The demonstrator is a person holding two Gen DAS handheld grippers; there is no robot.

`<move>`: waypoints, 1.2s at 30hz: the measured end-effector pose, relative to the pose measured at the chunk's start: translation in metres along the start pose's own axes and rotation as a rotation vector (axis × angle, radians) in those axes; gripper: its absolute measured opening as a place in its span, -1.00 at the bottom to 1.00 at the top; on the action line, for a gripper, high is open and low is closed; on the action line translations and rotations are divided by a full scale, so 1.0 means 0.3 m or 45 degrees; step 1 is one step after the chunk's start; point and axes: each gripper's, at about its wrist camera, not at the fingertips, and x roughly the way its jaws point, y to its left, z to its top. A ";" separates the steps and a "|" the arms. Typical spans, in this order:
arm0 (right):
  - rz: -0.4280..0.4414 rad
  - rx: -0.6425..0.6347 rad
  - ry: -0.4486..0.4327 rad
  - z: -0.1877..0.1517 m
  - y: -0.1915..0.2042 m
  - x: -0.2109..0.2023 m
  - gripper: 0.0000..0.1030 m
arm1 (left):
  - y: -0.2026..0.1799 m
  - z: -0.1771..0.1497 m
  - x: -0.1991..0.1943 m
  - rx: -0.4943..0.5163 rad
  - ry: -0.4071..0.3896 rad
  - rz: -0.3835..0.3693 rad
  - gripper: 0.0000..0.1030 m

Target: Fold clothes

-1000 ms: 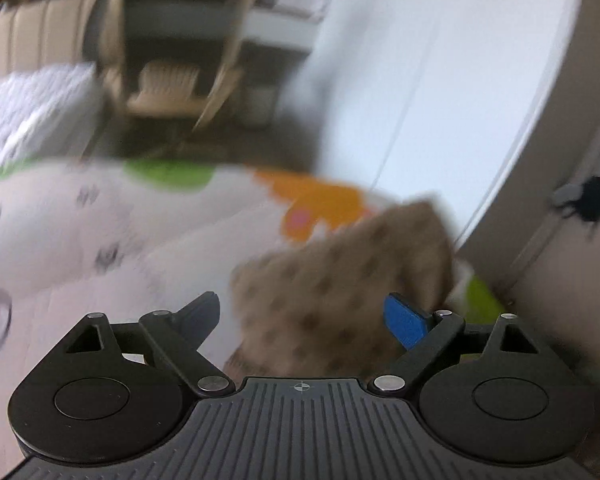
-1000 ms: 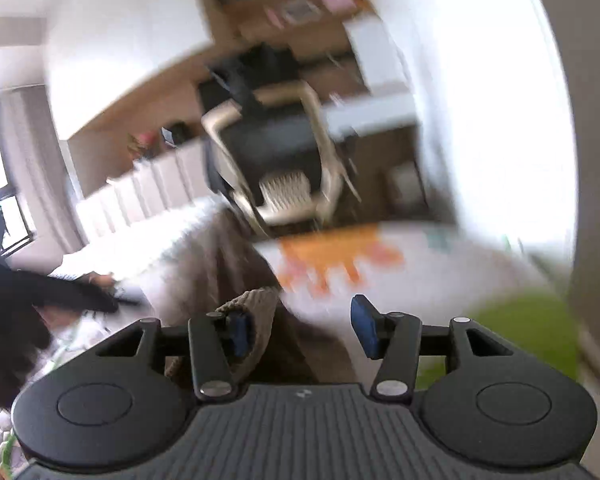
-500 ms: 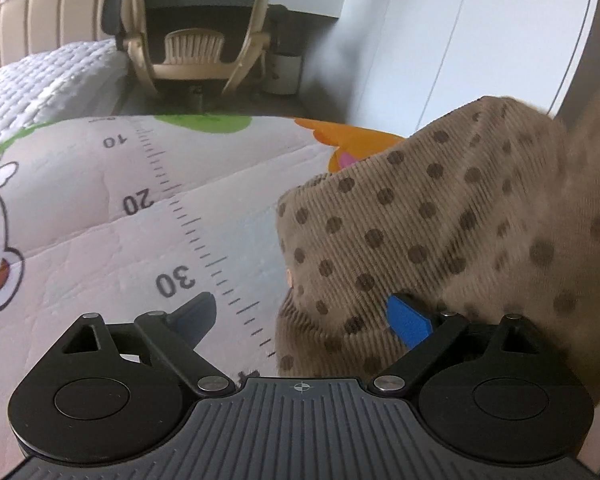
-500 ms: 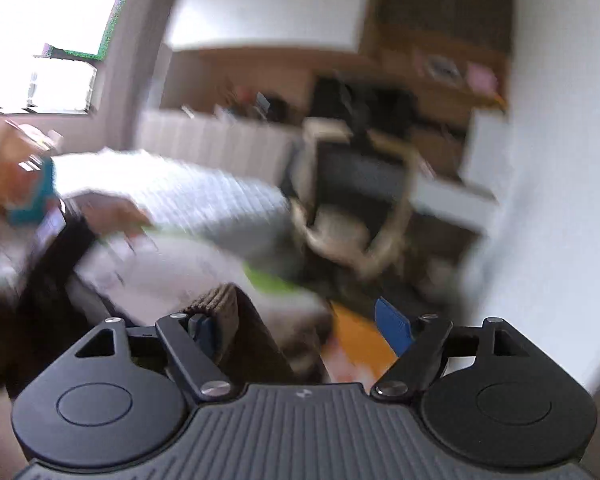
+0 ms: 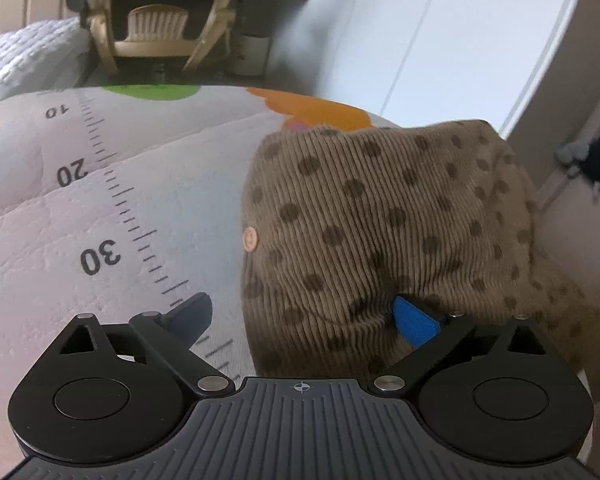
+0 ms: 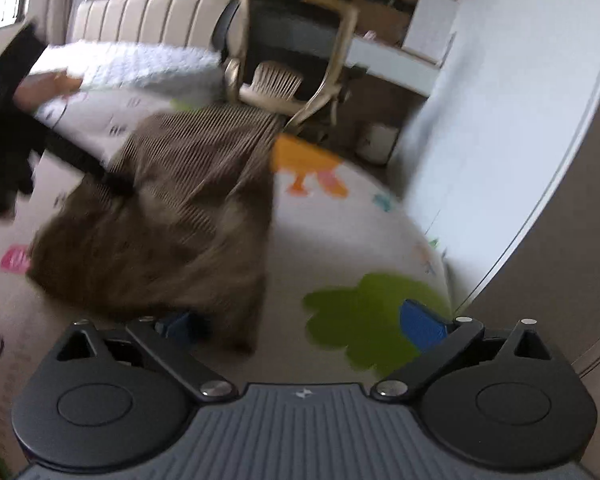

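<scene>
Now | both tongs gaping: left tongs (image 5: 304,314), right tongs (image 6: 300,322) | dotted garment (image 5: 380,220) rumpled ahead, ungripped | next: pinch an edge.

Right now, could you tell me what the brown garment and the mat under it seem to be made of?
The brown garment looks like corduroy: fine raised ribs run across it, matte, printed with darker dots, and it has a small pale button. The mat looks like soft quilted fabric or padded foam; puffy stitched seams show, though which one is uncertain.
</scene>
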 end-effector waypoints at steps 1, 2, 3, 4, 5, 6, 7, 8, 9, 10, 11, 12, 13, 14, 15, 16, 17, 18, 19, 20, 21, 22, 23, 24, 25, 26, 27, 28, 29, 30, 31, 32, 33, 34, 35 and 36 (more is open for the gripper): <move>0.036 0.004 0.030 -0.018 0.019 0.017 0.97 | 0.005 -0.001 0.004 -0.010 0.000 -0.002 0.96; 0.080 0.014 0.058 -0.062 0.023 0.009 0.97 | 0.010 -0.002 0.007 -0.020 0.000 -0.004 0.97; 0.123 0.022 0.085 -0.104 0.028 0.001 0.97 | 0.015 -0.003 0.011 -0.029 0.001 -0.006 0.97; 0.150 0.011 0.101 -0.129 0.048 -0.010 0.97 | 0.020 -0.003 0.014 -0.039 0.001 -0.008 0.98; 0.179 0.004 0.110 -0.150 0.066 -0.022 0.96 | 0.025 -0.004 0.018 -0.049 0.001 -0.010 0.98; 0.216 0.039 0.049 -0.129 0.057 -0.048 0.95 | 0.029 -0.005 0.022 -0.059 0.001 -0.012 0.99; 0.252 0.074 -0.011 -0.108 0.048 -0.074 0.95 | 0.034 -0.006 0.025 -0.069 0.001 -0.015 1.00; 0.289 0.108 -0.072 -0.087 0.039 -0.100 0.95 | 0.035 -0.011 0.023 -0.072 0.007 -0.018 1.00; 0.325 0.145 -0.134 -0.064 0.029 -0.125 0.95 | 0.033 -0.019 0.018 -0.072 0.014 -0.023 1.00; 0.352 0.200 -0.216 -0.021 0.008 -0.142 0.96 | 0.031 -0.026 0.013 -0.072 0.022 -0.028 1.00; 0.364 0.241 -0.281 0.029 -0.009 -0.144 0.96 | 0.030 -0.034 0.008 -0.071 0.029 -0.033 1.00; 0.343 0.249 -0.316 0.094 -0.011 -0.122 0.96 | 0.028 -0.041 0.003 -0.071 0.037 -0.037 1.00; 0.322 0.252 -0.348 0.159 -0.011 -0.098 0.96 | 0.026 -0.049 -0.002 -0.071 0.045 -0.042 1.00; 0.292 0.205 -0.361 0.215 0.002 -0.054 0.96 | 0.025 -0.056 -0.007 -0.071 0.052 -0.047 1.00; 0.268 0.148 -0.362 0.260 0.019 0.004 0.96 | 0.023 -0.064 -0.012 -0.071 0.060 -0.052 0.98; 0.215 0.097 -0.317 0.299 0.038 0.087 0.96 | 0.021 -0.071 -0.018 -0.071 0.067 -0.056 0.98; 0.160 0.047 -0.270 0.335 0.056 0.171 0.95 | 0.021 -0.074 -0.027 -0.066 0.074 -0.063 0.98; 0.087 0.016 -0.194 0.336 0.059 0.258 0.95 | 0.022 -0.075 -0.039 -0.058 0.081 -0.071 0.98; 0.017 -0.011 -0.118 0.336 0.062 0.344 0.95 | 0.028 -0.075 -0.054 -0.054 0.083 -0.086 0.98; -0.013 0.002 -0.056 0.315 0.053 0.418 0.95 | 0.043 -0.073 -0.072 -0.064 0.079 -0.118 0.98; -0.028 0.044 -0.023 0.288 0.038 0.459 0.95 | 0.064 -0.068 -0.087 -0.092 0.068 -0.164 0.98; -0.026 0.106 -0.022 0.258 0.017 0.475 0.96 | 0.090 -0.058 -0.093 -0.142 0.054 -0.214 0.98; -0.008 0.156 -0.033 0.236 0.001 0.473 0.96 | 0.118 -0.045 -0.095 -0.198 0.039 -0.264 0.98; -0.008 0.173 -0.034 0.218 -0.003 0.466 0.97 | 0.140 -0.030 -0.086 -0.253 0.027 -0.300 0.98; -0.009 0.186 -0.035 0.201 -0.005 0.460 0.98 | 0.156 -0.011 -0.063 -0.303 0.019 -0.326 0.98; -0.036 0.169 -0.032 0.177 0.002 0.452 0.99 | 0.168 0.009 -0.030 -0.352 0.020 -0.342 0.98; -0.061 0.150 -0.026 0.153 0.007 0.448 0.99 | 0.173 0.027 0.007 -0.398 0.032 -0.358 0.98; -0.068 0.154 -0.021 0.129 0.000 0.435 0.99 | 0.172 0.040 0.043 -0.437 0.050 -0.393 0.98; -0.074 0.159 -0.017 0.106 -0.007 0.422 0.99 | 0.163 0.050 0.076 -0.465 0.068 -0.450 0.98; -0.065 0.173 -0.019 0.097 -0.009 0.415 0.99 | 0.148 0.057 0.101 -0.481 0.073 -0.501 0.98; -0.056 0.186 -0.020 0.088 -0.012 0.407 0.99 | 0.132 0.062 0.122 -0.493 0.074 -0.546 0.98; -0.048 0.198 -0.023 0.079 -0.014 0.401 0.99 | 0.112 0.066 0.141 -0.499 0.074 -0.568 0.98; -0.038 0.186 -0.036 0.076 -0.004 0.400 0.98 | 0.097 0.067 0.158 -0.499 0.079 -0.558 0.97; -0.038 0.173 -0.045 0.082 0.013 0.402 0.97 | 0.083 0.069 0.174 -0.498 0.085 -0.538 0.97; -0.037 0.159 -0.054 0.088 0.031 0.404 0.92 | 0.077 0.070 0.177 -0.487 0.078 -0.529 0.95; -0.039 0.146 -0.063 0.099 0.050 0.410 0.87 | 0.075 0.071 0.173 -0.473 0.065 -0.525 0.87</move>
